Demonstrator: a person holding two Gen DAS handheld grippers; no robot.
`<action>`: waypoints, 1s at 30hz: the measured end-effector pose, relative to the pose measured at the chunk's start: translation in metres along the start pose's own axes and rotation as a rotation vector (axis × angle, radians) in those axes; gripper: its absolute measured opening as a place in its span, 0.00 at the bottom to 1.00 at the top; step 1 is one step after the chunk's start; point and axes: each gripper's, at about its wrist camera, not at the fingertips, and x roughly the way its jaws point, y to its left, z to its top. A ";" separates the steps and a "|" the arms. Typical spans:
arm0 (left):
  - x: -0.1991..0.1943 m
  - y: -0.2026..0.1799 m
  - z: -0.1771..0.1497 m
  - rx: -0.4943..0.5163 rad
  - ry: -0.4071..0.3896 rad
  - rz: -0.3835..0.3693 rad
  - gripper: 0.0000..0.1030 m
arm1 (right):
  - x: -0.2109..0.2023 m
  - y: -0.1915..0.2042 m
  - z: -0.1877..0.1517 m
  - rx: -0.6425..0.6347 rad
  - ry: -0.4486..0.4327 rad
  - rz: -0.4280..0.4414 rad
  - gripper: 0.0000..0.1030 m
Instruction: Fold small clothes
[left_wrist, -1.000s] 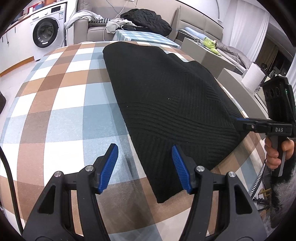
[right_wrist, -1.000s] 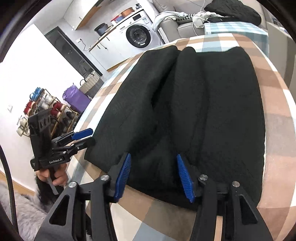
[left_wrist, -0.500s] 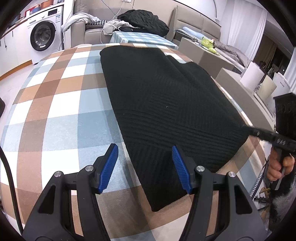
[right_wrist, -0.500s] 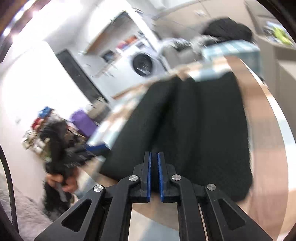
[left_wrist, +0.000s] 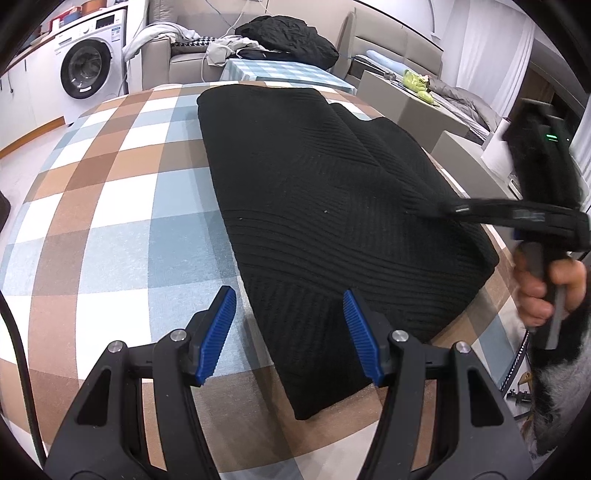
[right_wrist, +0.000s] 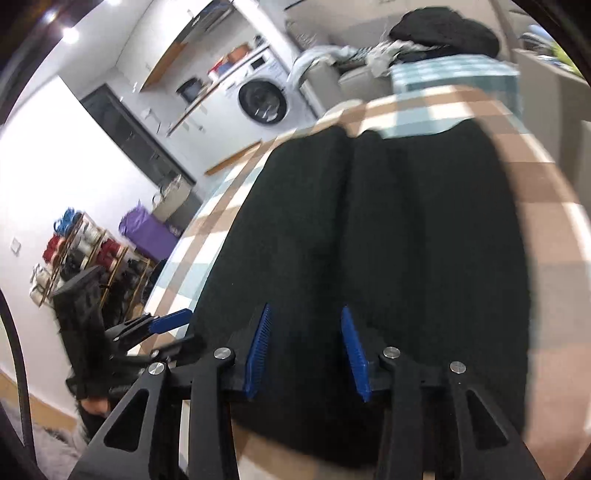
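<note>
The black sweater (left_wrist: 332, 221), already folded lengthwise, lies on the checked tablecloth (left_wrist: 110, 229); with the left gripper (left_wrist: 288, 332) gaping over its near corner and the right gripper (right_wrist: 306, 350), jaws just reopened and empty, above its near edge, both should pinch that hem evenly.

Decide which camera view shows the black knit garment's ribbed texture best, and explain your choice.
The left wrist view: the black knit garment is sharp there, its ribbing plain against the checked tablecloth. The right wrist view is motion-blurred, showing only a dark shape with a central fold.
</note>
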 end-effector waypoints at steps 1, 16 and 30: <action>0.000 0.001 0.001 -0.004 -0.002 0.000 0.56 | 0.008 -0.001 0.002 0.000 0.019 -0.024 0.36; 0.011 0.007 0.007 0.001 0.007 -0.030 0.56 | -0.021 -0.025 0.008 0.038 -0.022 -0.185 0.22; 0.015 0.013 0.017 -0.024 -0.009 -0.010 0.56 | 0.054 -0.046 0.120 0.054 -0.053 -0.222 0.11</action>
